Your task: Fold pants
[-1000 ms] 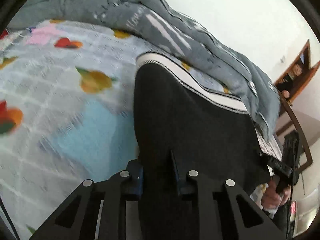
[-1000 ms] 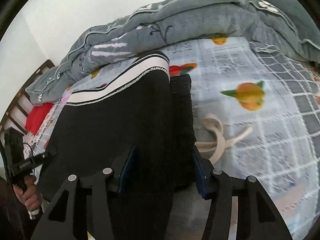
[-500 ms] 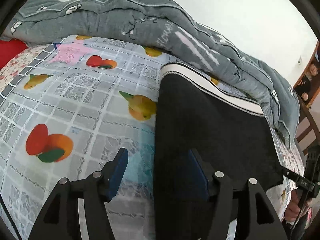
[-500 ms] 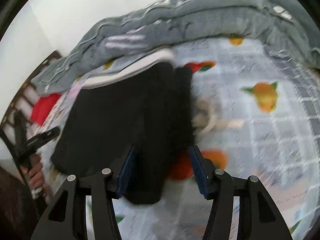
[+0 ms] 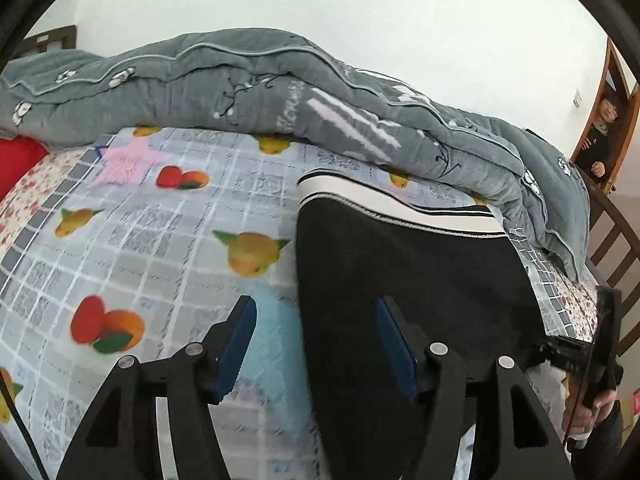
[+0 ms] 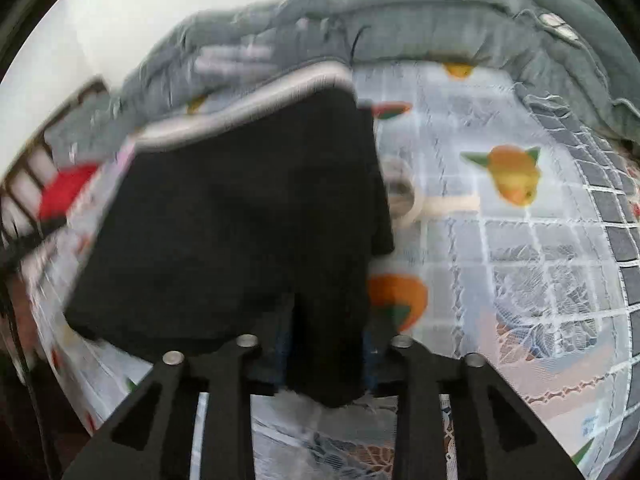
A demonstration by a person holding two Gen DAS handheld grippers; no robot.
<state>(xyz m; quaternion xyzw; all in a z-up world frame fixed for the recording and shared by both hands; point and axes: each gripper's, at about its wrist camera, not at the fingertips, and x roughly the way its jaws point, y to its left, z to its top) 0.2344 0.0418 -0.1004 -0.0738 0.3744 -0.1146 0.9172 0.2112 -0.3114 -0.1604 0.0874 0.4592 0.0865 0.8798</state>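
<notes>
A bed [image 5: 120,240] covered by a fruit-printed checked sheet fills both views beneath a plain white wall, a rumpled grey quilt [image 5: 248,88] heaped along its far edge. One pair of black pants [image 5: 400,264], folded into a broad slab with a white-and-black striped waistband at the far end, lies on the sheet just short of the quilt. To the slab's left the sheet runs bare and open; on its other side, in the right wrist view, a pale drawstring [image 6: 404,196] trails onto the sheet. A dark wooden bedrail closes the bed's edge. The left gripper [image 5: 316,344] hovers with its jaws spread, straddling the pants' left edge without pressing it. The right gripper [image 6: 326,356] has a near corner of the black cloth between its jaws, which are closing; motion blur smears that view, so contact is hard to make out. A hand on the right gripper's handle shows, half cut off, at the left view's lower right. One red cushion [image 5: 16,160] peeks from the bed's corner.
</notes>
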